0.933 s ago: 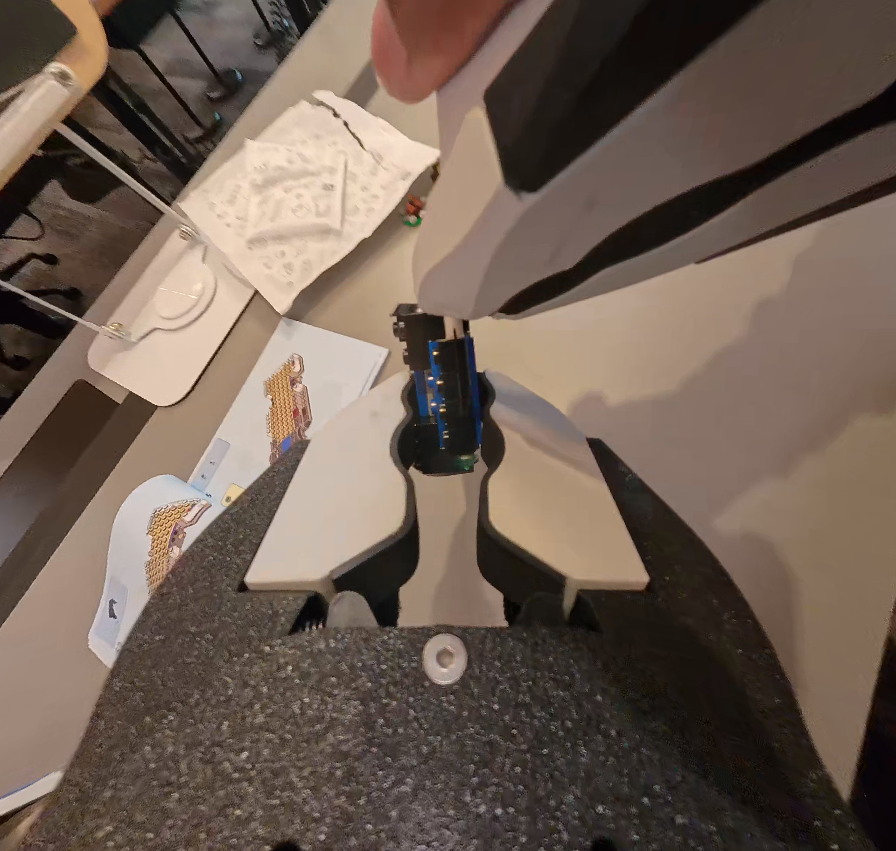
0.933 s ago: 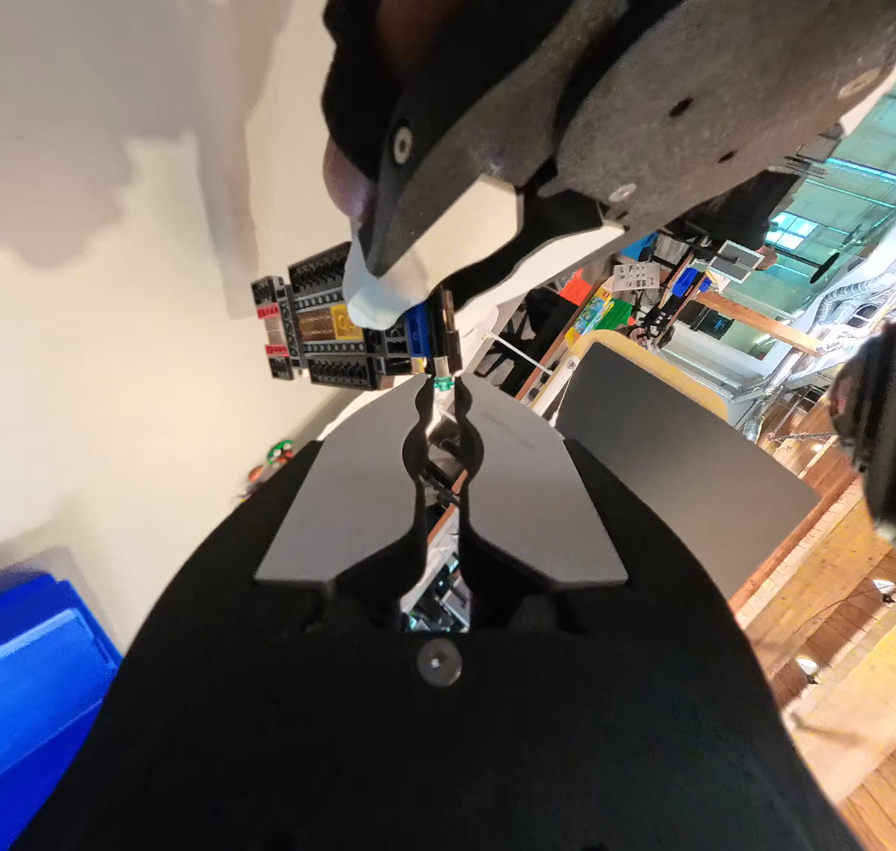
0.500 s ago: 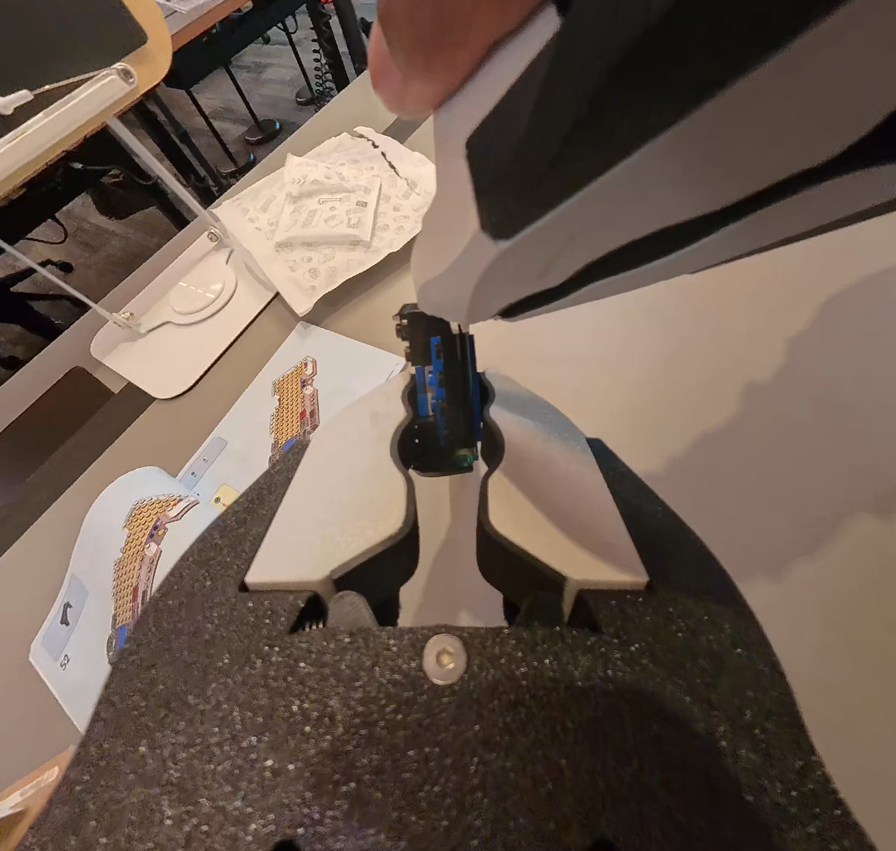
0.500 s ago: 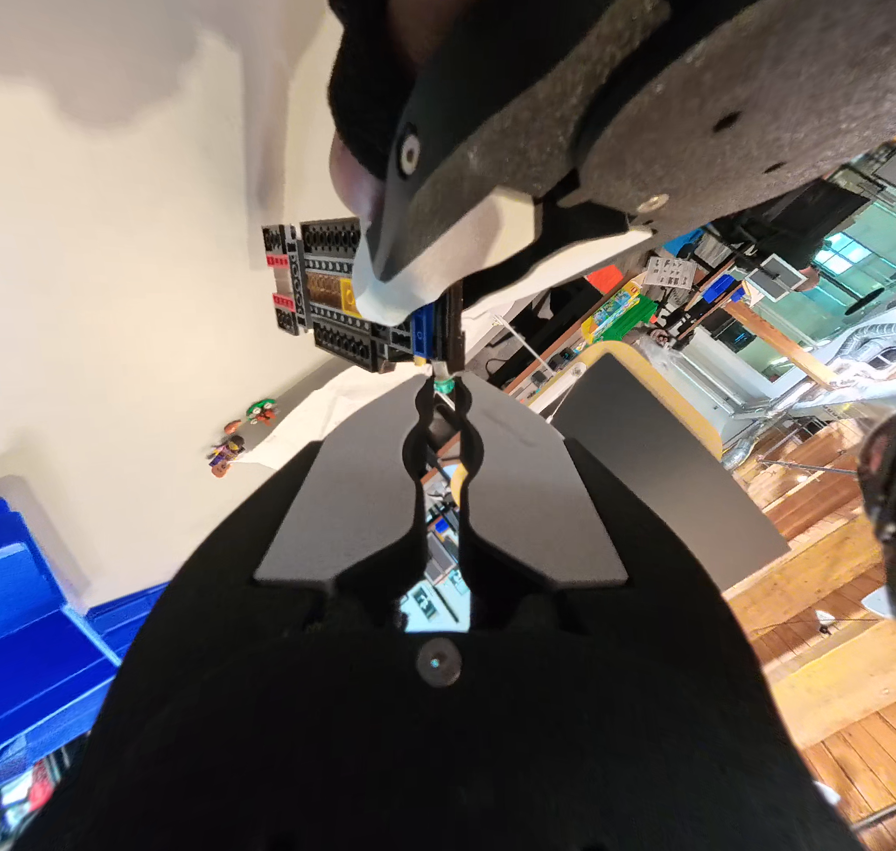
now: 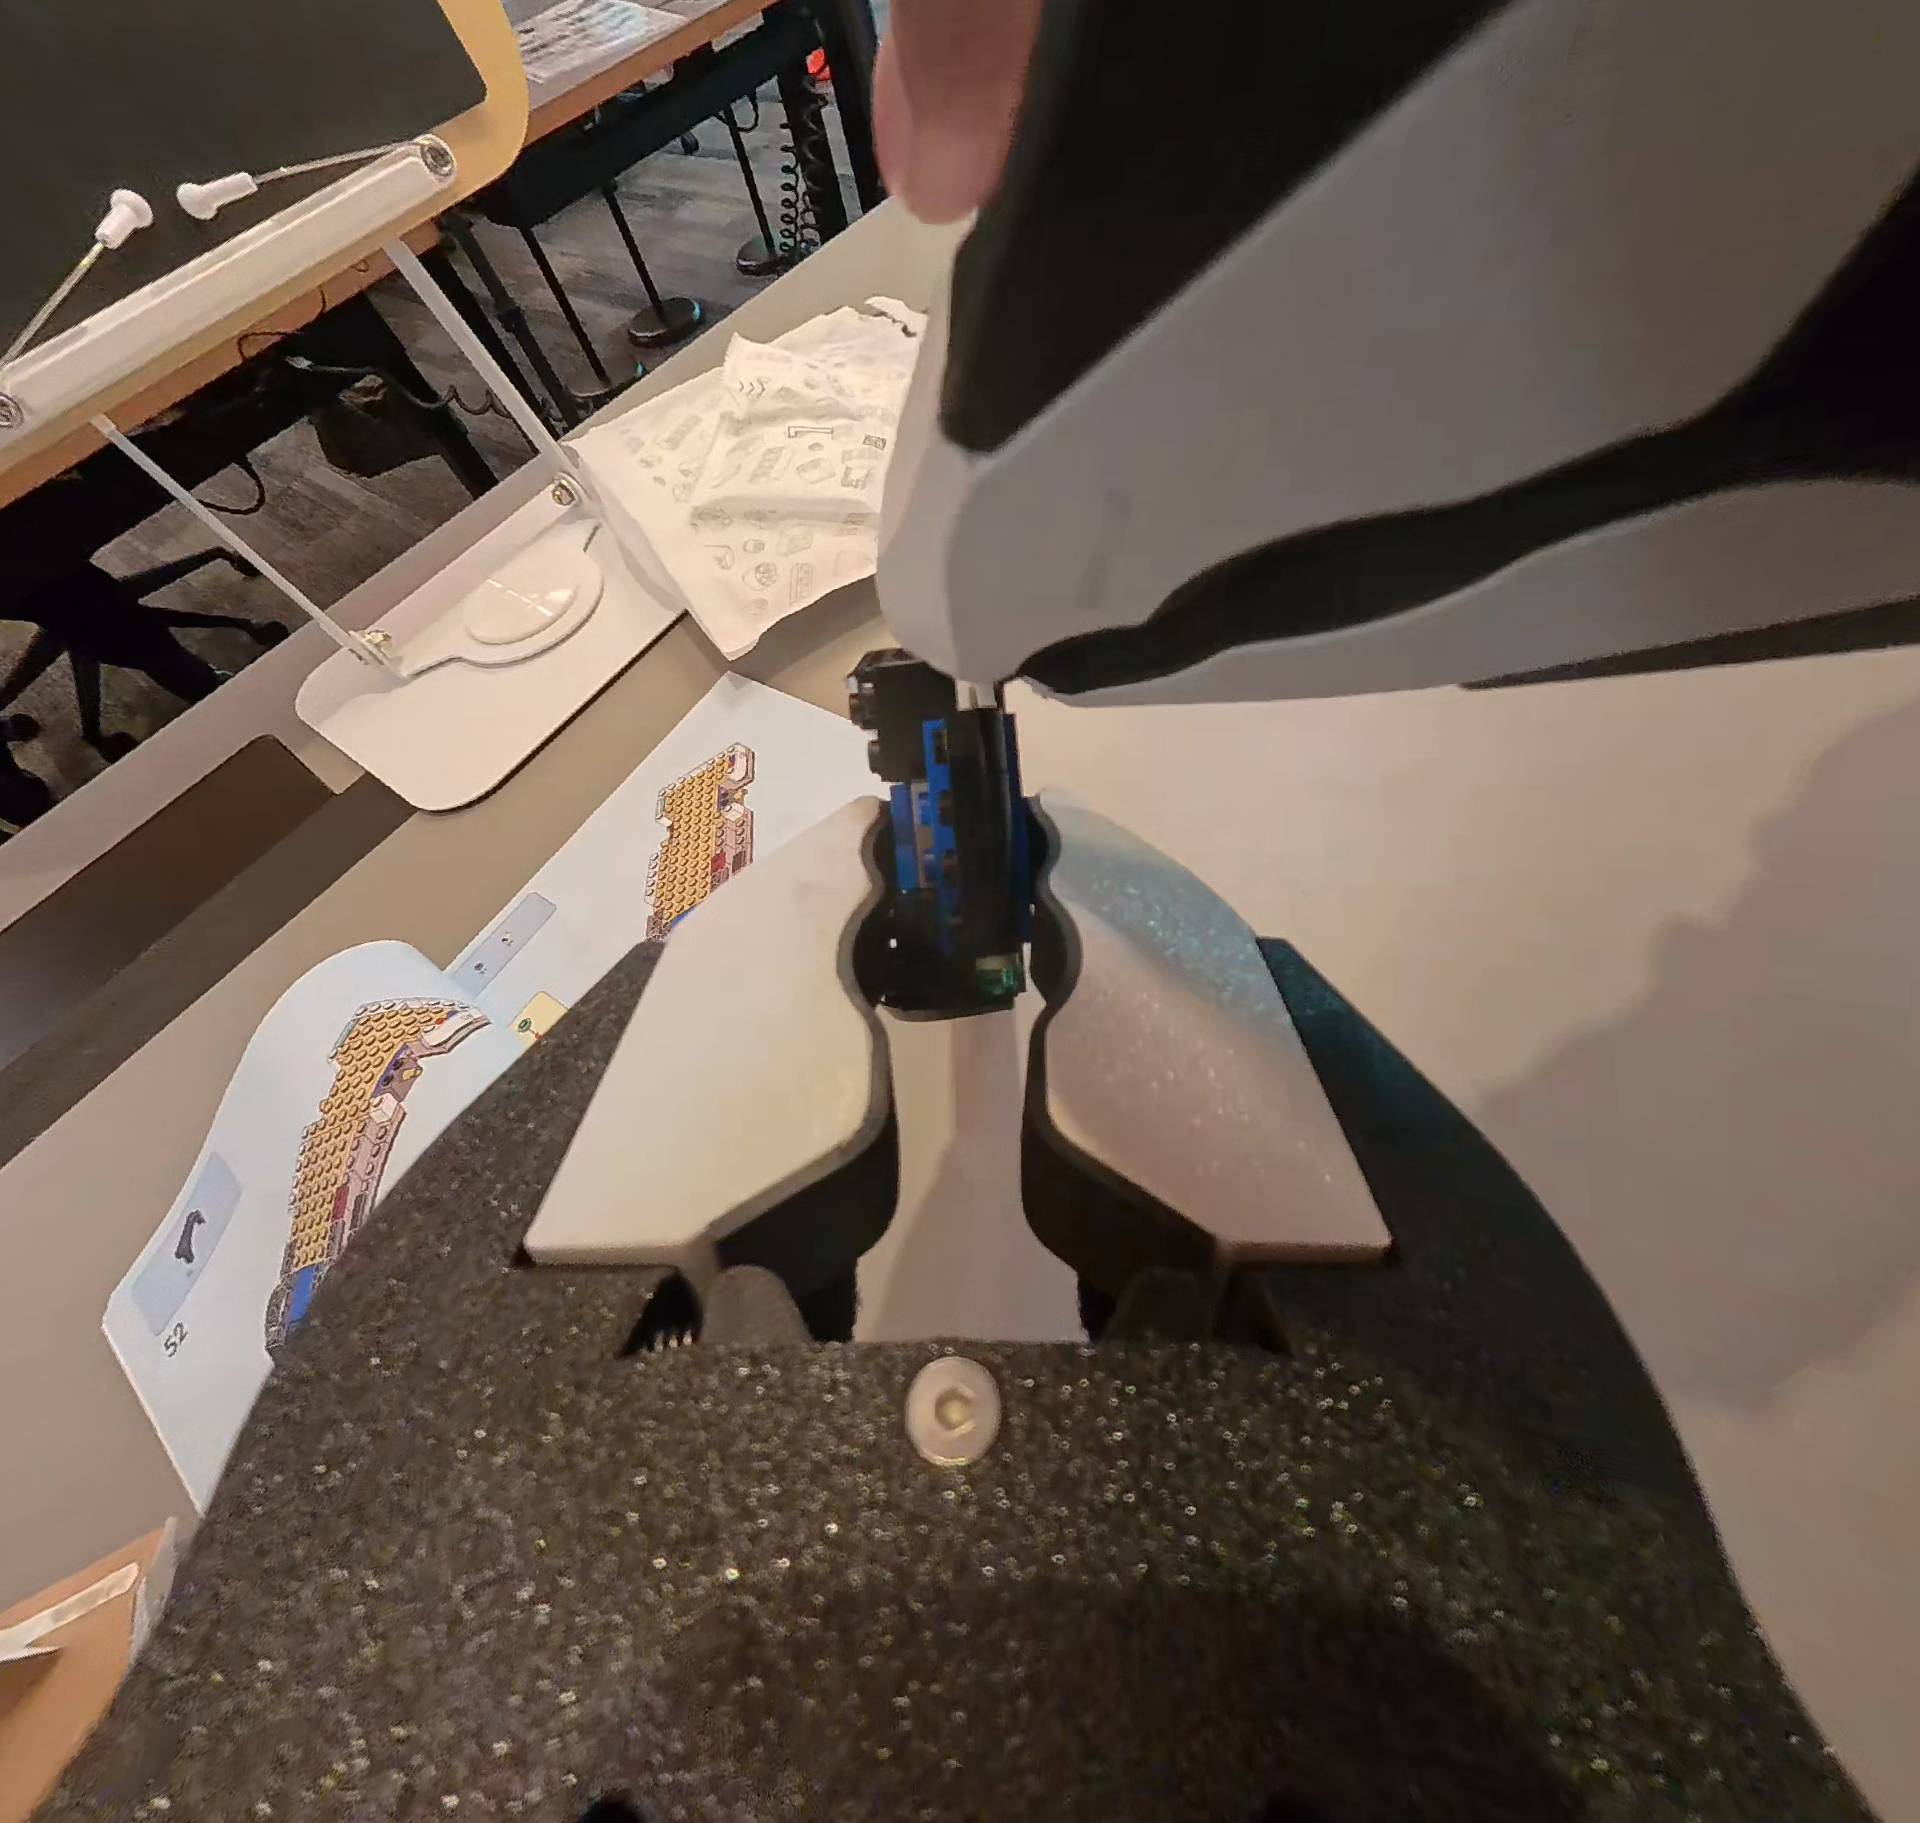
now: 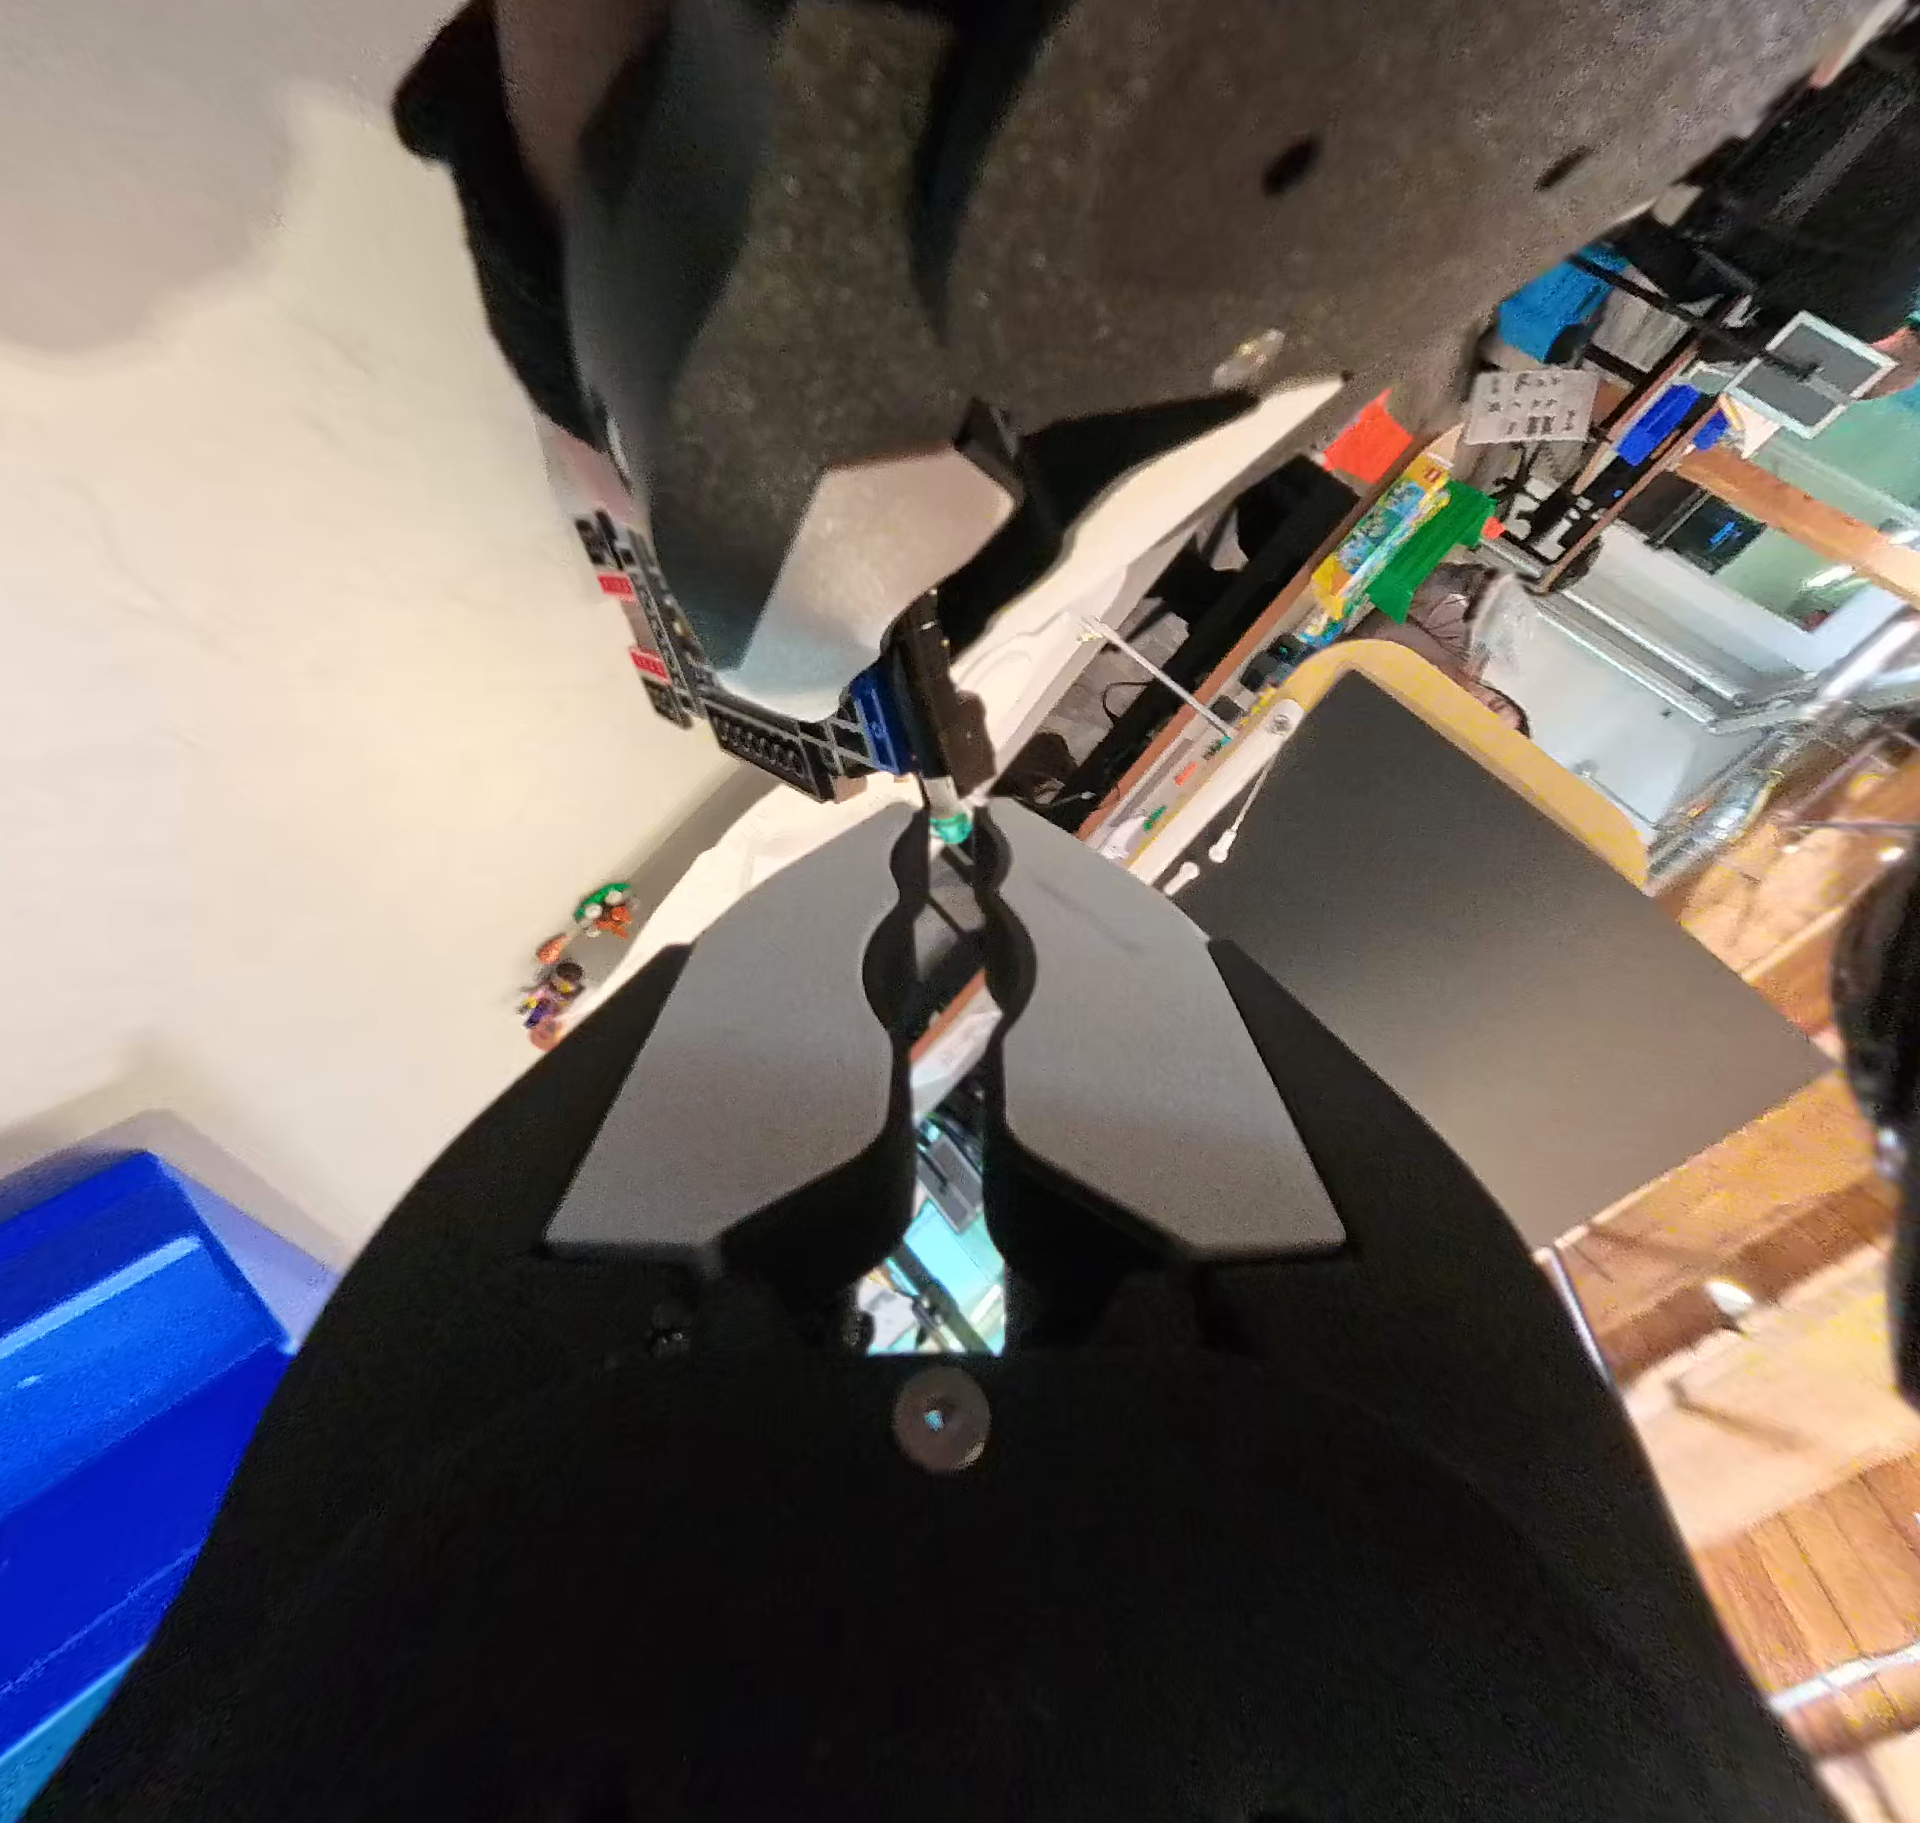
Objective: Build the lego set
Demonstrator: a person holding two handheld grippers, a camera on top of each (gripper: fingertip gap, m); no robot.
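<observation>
Clamping black-and-blue plastic brick assembly (image 5: 951, 838) in your left gripper (image 5: 954, 900) | right gripper (image 6: 951, 833) pinches small teal-tipped piece (image 6: 948, 823) at its end | light, rigid, snap-apart: hold flat sides.

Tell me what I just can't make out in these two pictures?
- Far end of the black and blue brick model: left wrist view, covered by the other gripper's pale finger.
- Middle of that model: right wrist view, behind the left gripper's finger.
- Small teal piece at the right gripper: tiny, shape unclear.
- Toy figures: blurred, too small.
</observation>
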